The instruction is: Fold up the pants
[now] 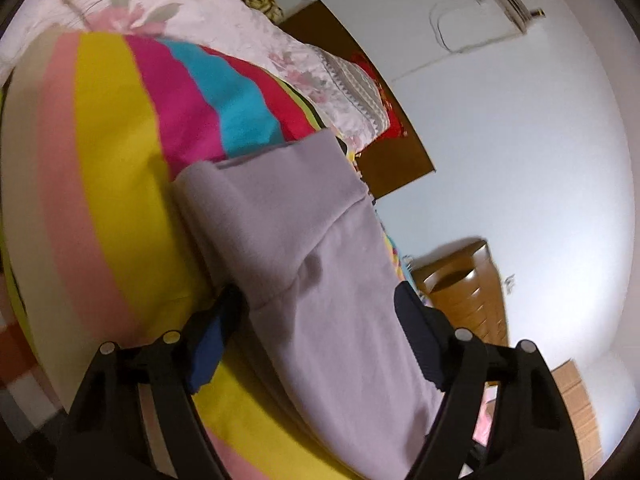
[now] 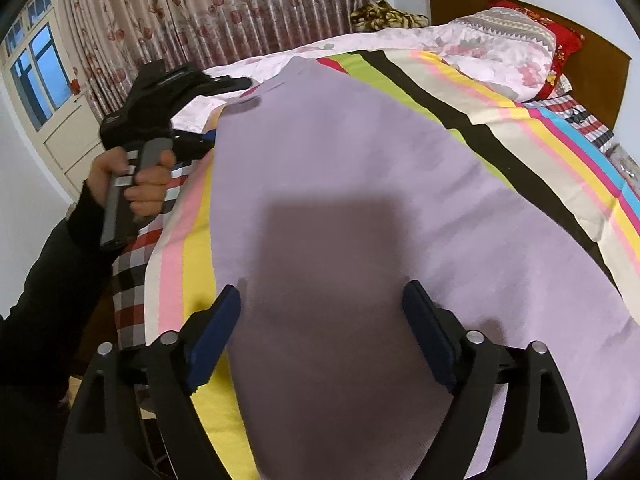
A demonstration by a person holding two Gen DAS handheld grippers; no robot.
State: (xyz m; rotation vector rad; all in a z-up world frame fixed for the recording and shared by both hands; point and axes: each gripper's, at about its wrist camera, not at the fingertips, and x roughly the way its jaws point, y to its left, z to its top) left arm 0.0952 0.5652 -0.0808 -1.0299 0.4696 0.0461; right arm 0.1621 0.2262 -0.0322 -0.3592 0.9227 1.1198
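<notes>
Lilac pants (image 2: pixel 360 184) lie spread on a bed with a striped sheet (image 2: pixel 560 152). My right gripper (image 2: pixel 320 304) is open, its jaws wide apart just above the near part of the pants, casting a shadow on them. My left gripper (image 1: pixel 316 304) is open; a folded edge of the pants (image 1: pixel 288 216) lies between its jaws. In the right wrist view the left gripper (image 2: pixel 208 136) sits at the far left edge of the pants, held in a hand.
A floral quilt (image 2: pixel 472 44) and red pillow (image 2: pixel 564 46) lie at the head of the bed by a wooden headboard (image 2: pixel 592 68). A curtain (image 2: pixel 224 8) and window (image 2: pixel 36 68) stand behind. A wooden cabinet (image 1: pixel 468 288) stands beside the bed.
</notes>
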